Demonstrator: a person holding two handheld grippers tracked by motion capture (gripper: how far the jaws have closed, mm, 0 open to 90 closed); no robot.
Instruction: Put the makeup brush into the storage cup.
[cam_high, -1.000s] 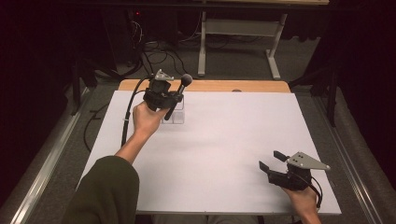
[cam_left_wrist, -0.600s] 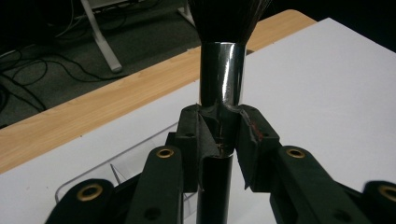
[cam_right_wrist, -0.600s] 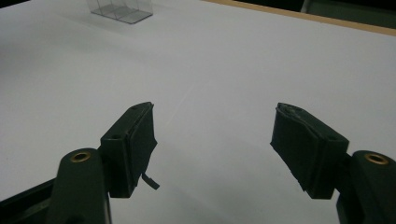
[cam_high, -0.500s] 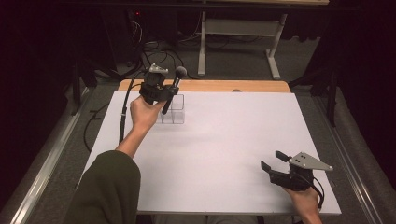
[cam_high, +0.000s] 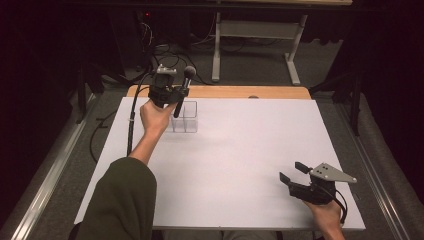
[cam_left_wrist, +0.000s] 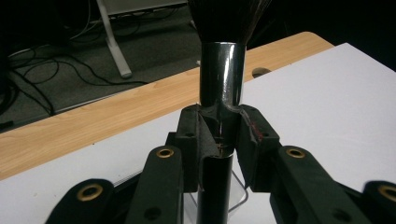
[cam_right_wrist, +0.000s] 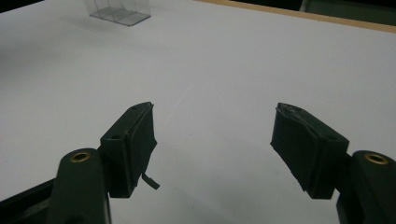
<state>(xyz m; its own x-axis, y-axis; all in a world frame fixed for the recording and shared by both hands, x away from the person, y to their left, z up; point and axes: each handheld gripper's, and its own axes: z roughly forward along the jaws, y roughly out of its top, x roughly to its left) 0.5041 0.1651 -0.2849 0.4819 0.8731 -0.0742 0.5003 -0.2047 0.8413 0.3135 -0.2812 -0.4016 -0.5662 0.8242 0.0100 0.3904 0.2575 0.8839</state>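
In the high view your left gripper (cam_high: 172, 95) sits in the upper left of the frame, raised near the far edge of the white table (cam_high: 240, 165). Its jaws are clamped on a makeup brush (cam_high: 183, 90), which stands tilted with the dark bristle head at the top and the handle running down toward the clear box (cam_high: 185, 117). In the left gripper view the pads grip the brush (cam_left_wrist: 221, 88) just under its shiny metal collar, and the black handle drops away below them, with a corner of the clear box (cam_left_wrist: 236, 198) showing at the bottom centre.

Your right gripper (cam_high: 295, 174) rests in the lower right of the high view, low over the table, well apart from the box. In the right gripper view its jaws stand wide apart with nothing between them, and the clear box (cam_right_wrist: 120, 11) lies far off at the upper left.
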